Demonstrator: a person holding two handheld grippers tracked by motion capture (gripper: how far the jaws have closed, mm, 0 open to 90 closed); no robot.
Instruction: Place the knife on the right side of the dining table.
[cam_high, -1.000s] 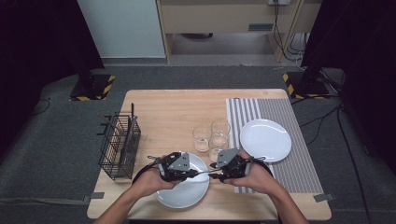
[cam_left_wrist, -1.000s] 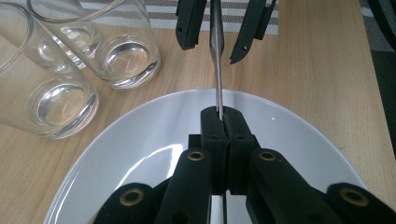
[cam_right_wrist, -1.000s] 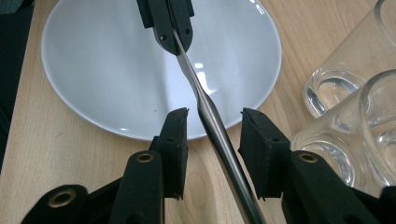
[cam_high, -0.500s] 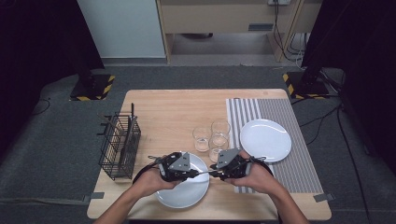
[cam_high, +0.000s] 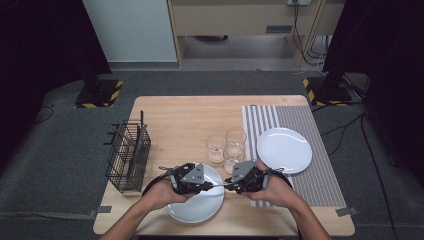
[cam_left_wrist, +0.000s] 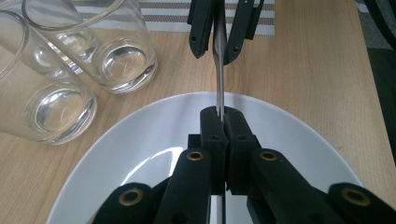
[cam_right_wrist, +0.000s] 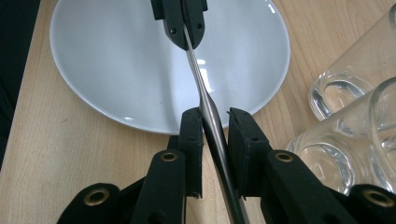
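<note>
A slim metal utensil (cam_high: 219, 185) hangs level over the rim of a white plate (cam_high: 192, 210) at the table's front edge, spanning both grippers. My left gripper (cam_left_wrist: 223, 116) is shut on one end of its handle (cam_left_wrist: 219, 88). My right gripper (cam_right_wrist: 215, 116) faces it from the right with the other end of the utensil (cam_right_wrist: 211, 122) between its jaws. Those jaws have just been closing, and a gap still shows beside the metal. In the left gripper view the right gripper (cam_left_wrist: 219, 42) straddles the utensil without pressing on it.
Three clear glasses (cam_high: 226, 147) stand just behind the grippers. A second white plate (cam_high: 284, 150) lies on a striped placemat (cam_high: 320, 175) to the right. A black wire basket (cam_high: 127, 156) holding utensils stands at the left edge.
</note>
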